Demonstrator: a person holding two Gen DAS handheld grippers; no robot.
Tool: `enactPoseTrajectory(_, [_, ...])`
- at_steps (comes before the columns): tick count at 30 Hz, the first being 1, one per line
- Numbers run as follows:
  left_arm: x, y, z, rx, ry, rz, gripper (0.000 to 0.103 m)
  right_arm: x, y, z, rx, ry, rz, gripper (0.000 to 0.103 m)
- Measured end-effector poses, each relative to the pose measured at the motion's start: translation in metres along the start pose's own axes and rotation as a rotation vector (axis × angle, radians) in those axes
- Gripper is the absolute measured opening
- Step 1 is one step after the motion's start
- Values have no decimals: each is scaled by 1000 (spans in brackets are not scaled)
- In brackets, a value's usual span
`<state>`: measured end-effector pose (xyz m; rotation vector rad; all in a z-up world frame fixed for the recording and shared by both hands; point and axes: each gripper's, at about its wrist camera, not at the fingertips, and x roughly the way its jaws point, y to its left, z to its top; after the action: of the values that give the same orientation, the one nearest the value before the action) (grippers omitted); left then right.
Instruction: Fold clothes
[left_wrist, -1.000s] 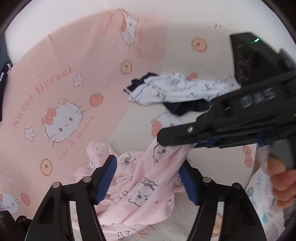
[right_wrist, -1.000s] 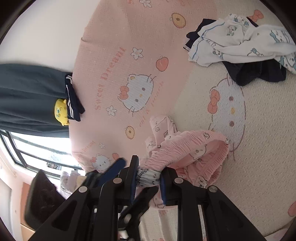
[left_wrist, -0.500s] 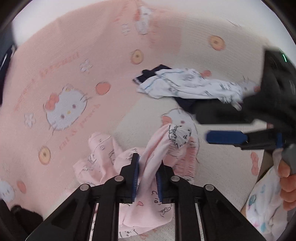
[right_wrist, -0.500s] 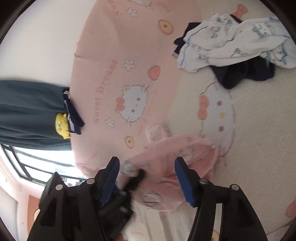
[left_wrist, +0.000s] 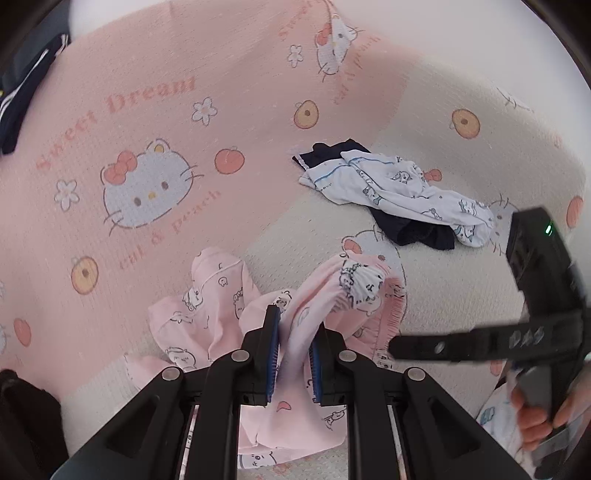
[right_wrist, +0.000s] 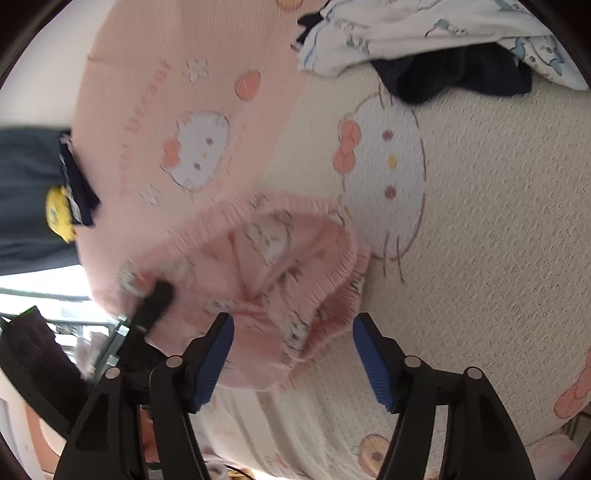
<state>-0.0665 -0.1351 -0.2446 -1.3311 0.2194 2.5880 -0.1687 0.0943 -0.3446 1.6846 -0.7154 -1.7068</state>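
Spread over the bed, the cartoon blanket (left_wrist: 155, 110) is carrying pink pyjama trousers (left_wrist: 332, 291) that the left gripper (left_wrist: 293, 354) is clamping while the right gripper (right_wrist: 291, 354), jaws opening around their waistband (right_wrist: 343, 258), is probably seeking a fresh hold for spreading them flat.

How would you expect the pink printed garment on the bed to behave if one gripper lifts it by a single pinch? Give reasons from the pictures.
The pink garment probably hangs limp: it already drapes in soft folds from the left gripper, which pinches it. It looks thin, so likely light. Its gathered waistband may stretch or bunch rather than hold shape.
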Motion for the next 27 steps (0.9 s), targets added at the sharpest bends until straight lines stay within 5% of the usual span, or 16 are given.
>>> enactPoseTrajectory(13, [1, 21, -5, -66, 4, -24, 12, 36, 18, -11, -152, -1, -169, 66])
enactPoseTrajectory(18, [0, 27, -7, -98, -6, -18, 12, 48, 38, -14, -298, -56, -304, 22])
enactPoseTrajectory(27, [-10, 52, -9, -174, -30, -54, 12, 41, 56, -10, -523, -152, -591, 18])
